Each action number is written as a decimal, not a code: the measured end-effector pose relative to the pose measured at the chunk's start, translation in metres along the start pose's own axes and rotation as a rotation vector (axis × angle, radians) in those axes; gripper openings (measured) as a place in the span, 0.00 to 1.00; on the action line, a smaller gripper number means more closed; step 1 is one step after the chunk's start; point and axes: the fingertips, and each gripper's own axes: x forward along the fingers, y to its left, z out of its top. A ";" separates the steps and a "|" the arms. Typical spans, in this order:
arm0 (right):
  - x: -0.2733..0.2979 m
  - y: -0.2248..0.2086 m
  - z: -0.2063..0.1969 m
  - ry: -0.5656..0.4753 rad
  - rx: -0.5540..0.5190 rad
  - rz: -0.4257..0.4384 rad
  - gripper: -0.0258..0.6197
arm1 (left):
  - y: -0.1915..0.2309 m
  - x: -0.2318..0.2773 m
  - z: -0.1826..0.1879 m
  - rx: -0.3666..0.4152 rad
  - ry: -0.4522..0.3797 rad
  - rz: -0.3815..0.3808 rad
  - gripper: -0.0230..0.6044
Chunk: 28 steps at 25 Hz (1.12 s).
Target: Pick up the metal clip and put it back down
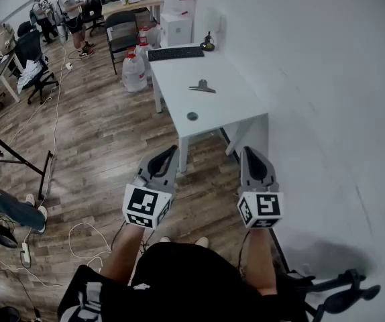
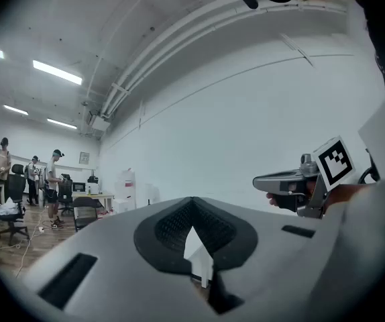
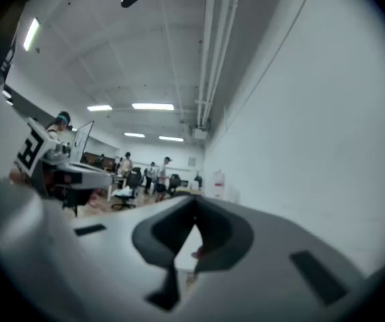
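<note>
The small silver metal clip [image 1: 202,86] lies flat on the white rectangular bench [image 1: 236,102], between a black keyboard [image 1: 176,53] and a small dark round disc [image 1: 192,116], touching neither. Any lettering on it is too small to read. The left gripper [image 1: 168,153] and right gripper [image 1: 249,154] hang level, well short of the bench. Their fingers are closed on nothing, and the left's seem to meet at the tips.

The left gripper [image 1: 168,150] and right gripper [image 1: 249,151] are pale grey tapered shells, each with a black ribbed teardrop recess just behind its jaws and dark slots farther back. At the rear sit the left cube [image 1: 145,206] and right cube [image 1: 260,208], faced with black-and-white square markers. Behind them the forearms are unsleeved; the person wears a black top [image 1: 192,280] and pale-toed shoes [image 1: 202,242].
</note>
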 end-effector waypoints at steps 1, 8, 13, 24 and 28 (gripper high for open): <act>-0.001 -0.001 0.001 -0.007 0.019 0.002 0.09 | -0.001 -0.001 0.001 -0.004 -0.002 -0.001 0.08; -0.009 -0.010 0.002 -0.019 0.043 0.023 0.09 | -0.013 -0.001 0.001 -0.003 0.015 0.010 0.08; -0.010 -0.010 -0.007 0.007 0.012 0.117 0.09 | -0.029 0.009 -0.005 0.006 0.030 0.013 0.08; -0.024 -0.037 -0.036 0.041 0.011 0.200 0.09 | -0.075 0.033 -0.028 0.007 0.066 0.026 0.08; -0.023 -0.048 -0.049 0.040 0.038 0.206 0.09 | -0.084 0.041 -0.041 0.015 0.089 0.024 0.08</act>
